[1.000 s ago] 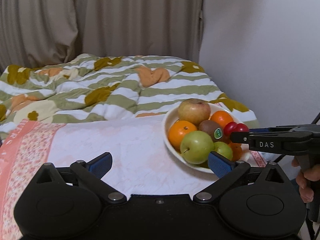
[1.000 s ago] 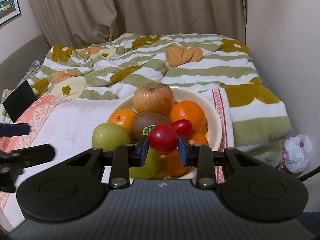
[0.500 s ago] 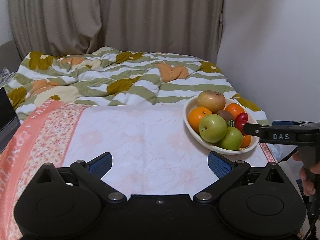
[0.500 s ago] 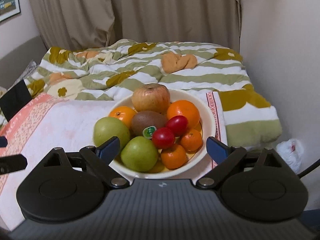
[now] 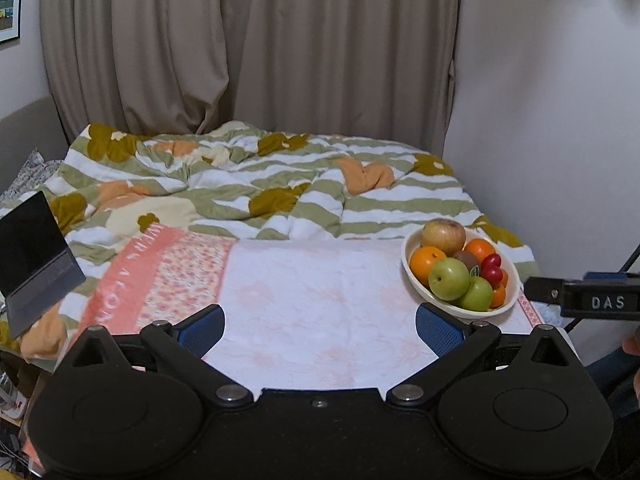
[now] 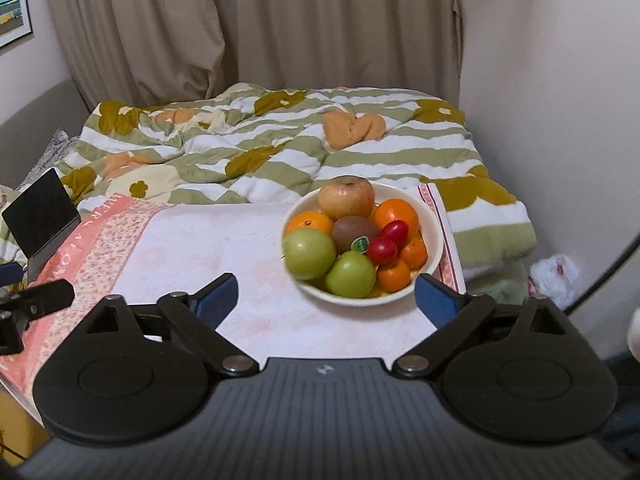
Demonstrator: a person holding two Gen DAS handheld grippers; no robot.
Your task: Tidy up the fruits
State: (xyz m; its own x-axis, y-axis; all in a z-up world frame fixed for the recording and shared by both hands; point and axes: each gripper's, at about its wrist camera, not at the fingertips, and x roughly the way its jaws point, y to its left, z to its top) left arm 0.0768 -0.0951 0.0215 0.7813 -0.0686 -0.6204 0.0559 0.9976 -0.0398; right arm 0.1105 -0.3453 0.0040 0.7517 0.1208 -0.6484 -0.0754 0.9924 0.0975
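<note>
A cream bowl (image 6: 434,236) stands on the right side of the white and pink cloth (image 6: 224,248). It holds a red-yellow apple (image 6: 347,197), two green apples (image 6: 309,253), oranges (image 6: 396,213), a kiwi (image 6: 354,232) and two small red fruits (image 6: 382,250). The bowl also shows in the left wrist view (image 5: 412,276). My right gripper (image 6: 324,298) is open and empty, drawn back in front of the bowl. My left gripper (image 5: 320,328) is open and empty over the middle of the cloth, left of the bowl.
A striped floral duvet (image 6: 280,148) lies behind the cloth. A dark tablet (image 5: 36,256) stands propped at the left edge. A wall is close on the right, curtains behind. A white bag (image 6: 554,272) lies on the floor at right.
My right gripper opened and let go of a small red fruit, which now lies in the bowl. Both grippers have drawn back from the bowl.
</note>
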